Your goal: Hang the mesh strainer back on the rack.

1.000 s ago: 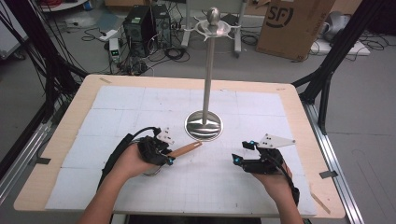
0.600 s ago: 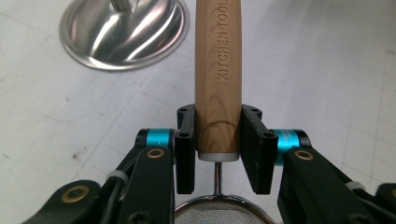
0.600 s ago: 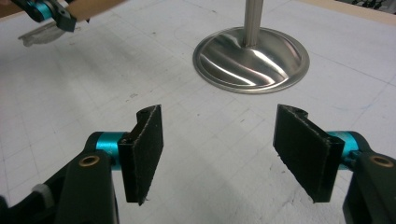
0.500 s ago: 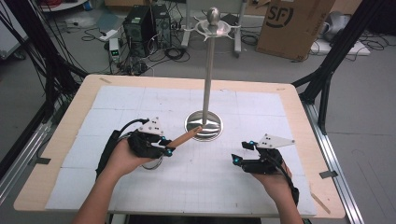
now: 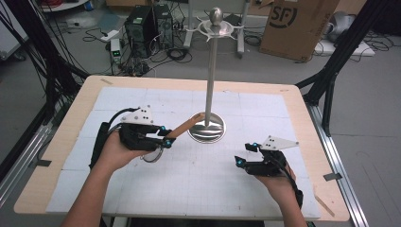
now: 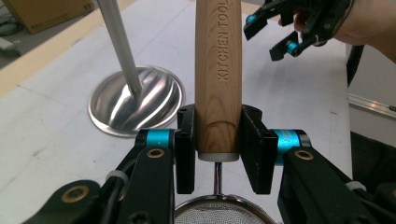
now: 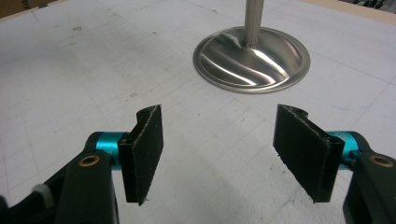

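Left claw (image 6: 218, 154): closed on the wooden handle (image 6: 218, 74) of a small mesh strainer (image 6: 219, 212), near the end where the metal stem enters the wood. This grip leaves the long free part of the handle pointing forward, probably so it can be guided to the stand.

Strainer: lifted off the surface, its sieve part hangs close under the claw (in the left gripper view just the rim and mesh are visible at the bottom edge).

Right claw (image 7: 219, 154): wide apart and holding nothing, low over the white surface (image 7: 70, 60). I judge it waits there to help or to stay out of the way.

Handle tip: in the high view it reaches the steel pole (image 5: 211, 71), touching it or just beside it; I cannot tell which.

Stand base (image 5: 206, 128): a round shiny disc in the middle of the surface, between both claws and farther from the person.

Hook ring (image 5: 216, 28): at the top of the pole, well above the handle, so the strainer likely must rise much to hang there.
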A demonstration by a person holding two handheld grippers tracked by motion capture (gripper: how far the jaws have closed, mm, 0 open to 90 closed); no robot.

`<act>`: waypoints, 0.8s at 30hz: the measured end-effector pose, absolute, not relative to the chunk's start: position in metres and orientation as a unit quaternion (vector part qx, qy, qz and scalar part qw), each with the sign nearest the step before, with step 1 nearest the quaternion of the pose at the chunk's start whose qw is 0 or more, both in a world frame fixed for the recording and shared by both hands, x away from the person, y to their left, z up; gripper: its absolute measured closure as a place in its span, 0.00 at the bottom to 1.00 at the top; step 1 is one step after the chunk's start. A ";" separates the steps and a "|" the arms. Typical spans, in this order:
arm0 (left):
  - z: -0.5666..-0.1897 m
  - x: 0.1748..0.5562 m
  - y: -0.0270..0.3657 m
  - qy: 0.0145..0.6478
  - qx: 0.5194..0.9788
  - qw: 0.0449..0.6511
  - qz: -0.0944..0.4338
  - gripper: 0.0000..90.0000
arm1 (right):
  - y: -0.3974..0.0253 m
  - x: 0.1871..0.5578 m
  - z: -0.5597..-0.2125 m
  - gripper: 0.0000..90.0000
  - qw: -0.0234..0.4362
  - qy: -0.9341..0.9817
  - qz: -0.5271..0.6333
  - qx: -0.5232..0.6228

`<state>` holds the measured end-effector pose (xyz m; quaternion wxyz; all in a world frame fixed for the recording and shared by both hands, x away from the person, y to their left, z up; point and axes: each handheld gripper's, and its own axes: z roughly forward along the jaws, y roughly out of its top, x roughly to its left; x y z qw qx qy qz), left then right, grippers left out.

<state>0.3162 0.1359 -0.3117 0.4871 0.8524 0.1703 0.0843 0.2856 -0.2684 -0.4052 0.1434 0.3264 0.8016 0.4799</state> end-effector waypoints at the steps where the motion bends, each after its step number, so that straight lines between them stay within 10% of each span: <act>1: -0.309 0.317 0.137 0.168 0.850 0.491 0.087 0.77 | -0.269 0.286 -0.405 0.36 0.142 0.802 0.480 0.327; 24: -0.241 0.348 0.154 0.164 0.828 0.518 0.138 0.77 | -0.270 0.287 -0.407 0.36 0.140 0.801 0.481 0.330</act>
